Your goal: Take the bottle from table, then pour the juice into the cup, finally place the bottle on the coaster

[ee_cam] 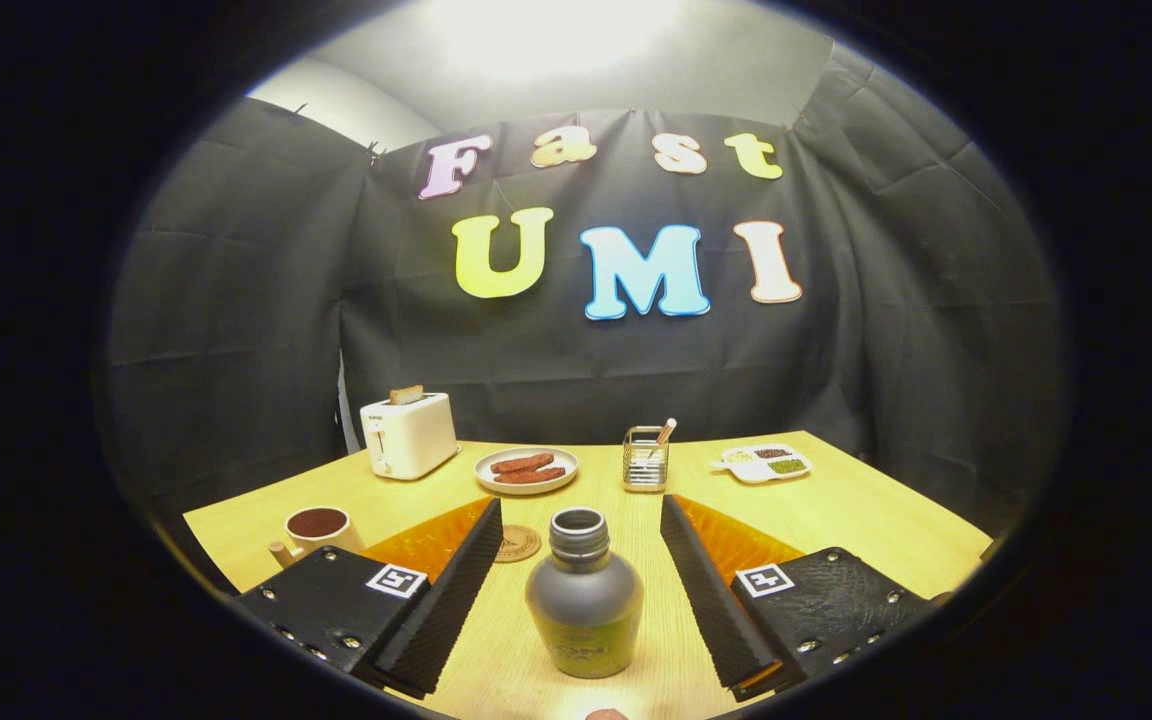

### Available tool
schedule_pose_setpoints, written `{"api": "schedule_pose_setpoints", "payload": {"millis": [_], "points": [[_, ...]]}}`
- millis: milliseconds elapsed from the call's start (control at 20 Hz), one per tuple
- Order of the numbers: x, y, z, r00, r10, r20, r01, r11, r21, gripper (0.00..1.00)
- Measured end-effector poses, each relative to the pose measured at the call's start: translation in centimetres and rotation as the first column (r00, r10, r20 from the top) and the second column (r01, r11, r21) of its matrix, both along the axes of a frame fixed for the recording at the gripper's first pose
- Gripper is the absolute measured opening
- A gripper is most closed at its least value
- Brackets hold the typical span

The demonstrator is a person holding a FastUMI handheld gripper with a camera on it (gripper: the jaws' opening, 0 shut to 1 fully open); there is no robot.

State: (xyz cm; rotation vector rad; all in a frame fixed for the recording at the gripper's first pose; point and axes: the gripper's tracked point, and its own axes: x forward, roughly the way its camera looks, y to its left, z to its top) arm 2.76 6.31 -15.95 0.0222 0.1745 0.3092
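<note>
Fingers: gripper (581,575) spread wide, flanking the bottle (584,605), not touching.
Done: nothing yet.
Left: grasp, pour into cup (317,530), set on coaster (518,543).

Bottle (584,592): grey, squat, upright on the table, cap off, mouth open, between the fingers w/ a gap each side. Cup (317,528): cream mug, dark inside, handle toward the camera, well left of the bottle. Coaster (517,544): round, flat, just beyond the bottle, partly behind the left finger.
</note>
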Motion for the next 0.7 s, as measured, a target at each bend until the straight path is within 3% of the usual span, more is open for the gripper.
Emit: {"api": "schedule_pose_setpoints", "payload": {"millis": [700], "points": [[-0.6,0.1,-8.4,0.987,0.018,-0.161,-0.027,0.998,-0.051,0.97]]}}
